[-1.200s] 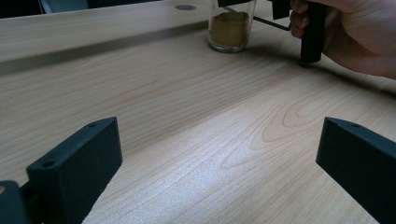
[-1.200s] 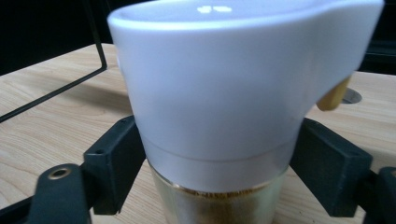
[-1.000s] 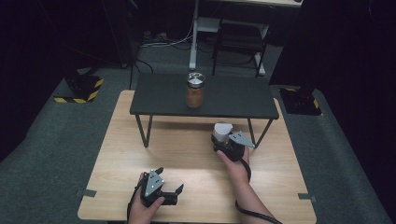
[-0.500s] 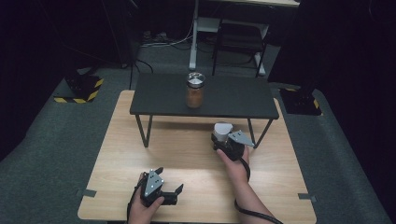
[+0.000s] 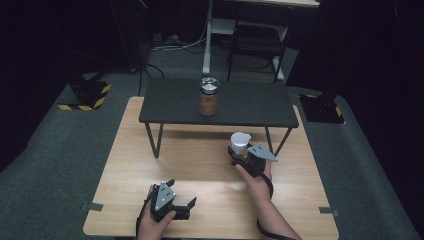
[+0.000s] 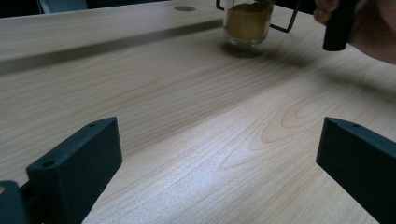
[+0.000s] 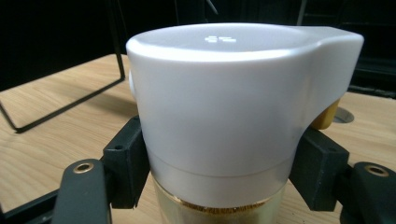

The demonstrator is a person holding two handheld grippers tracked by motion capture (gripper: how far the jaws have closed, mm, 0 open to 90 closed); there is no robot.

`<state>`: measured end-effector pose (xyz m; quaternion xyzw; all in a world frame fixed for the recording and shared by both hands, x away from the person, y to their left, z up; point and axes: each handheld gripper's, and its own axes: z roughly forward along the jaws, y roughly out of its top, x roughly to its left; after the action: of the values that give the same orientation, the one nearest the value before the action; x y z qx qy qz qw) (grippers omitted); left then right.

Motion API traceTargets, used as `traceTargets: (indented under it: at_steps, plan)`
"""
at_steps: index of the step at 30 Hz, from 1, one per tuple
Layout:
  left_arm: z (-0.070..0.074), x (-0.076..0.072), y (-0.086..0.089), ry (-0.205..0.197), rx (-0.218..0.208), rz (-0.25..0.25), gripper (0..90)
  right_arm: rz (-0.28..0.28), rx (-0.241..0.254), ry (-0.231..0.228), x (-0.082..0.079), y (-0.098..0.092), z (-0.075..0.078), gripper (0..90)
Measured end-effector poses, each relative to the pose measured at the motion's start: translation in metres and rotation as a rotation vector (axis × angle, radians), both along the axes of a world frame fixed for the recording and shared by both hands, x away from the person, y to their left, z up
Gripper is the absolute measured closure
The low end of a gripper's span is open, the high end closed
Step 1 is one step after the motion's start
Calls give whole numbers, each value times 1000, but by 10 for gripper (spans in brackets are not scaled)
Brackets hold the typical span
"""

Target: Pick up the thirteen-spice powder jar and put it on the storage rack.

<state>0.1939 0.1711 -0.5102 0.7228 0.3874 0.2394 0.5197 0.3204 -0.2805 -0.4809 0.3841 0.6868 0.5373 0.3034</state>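
Right claw (image 7: 219,163) clamps white-capped glass jar (image 7: 224,121) of tan powder.

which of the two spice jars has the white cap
The spice jar on the wooden table, clamped in the right hand-held gripper; the jar on the black shelf has a metallic lid.

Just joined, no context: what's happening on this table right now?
A person works at a wooden table with a gripper in each hand. The right gripper is shut on a white-capped jar of yellowish powder that stands on the wood, just in front of a low black shelf. The left gripper sits open near the table's front edge, holding nothing. A second jar, with a metal lid, stands on the shelf.
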Motion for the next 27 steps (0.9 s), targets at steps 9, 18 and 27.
traceTargets:
  at_steps: [9, 18, 27]
  plan:
    - [0, 0, 0, -2, 2, -3, 5, 25, 10, -34, -24, -13, 7, 306]
    - [0, -1, -1, -5, 11, -4, 5, 46, 37, -56, -52, -32, 21, 306]
    - [0, -1, -1, -6, 11, -5, 5, 62, 66, -76, -68, -39, 34, 306]
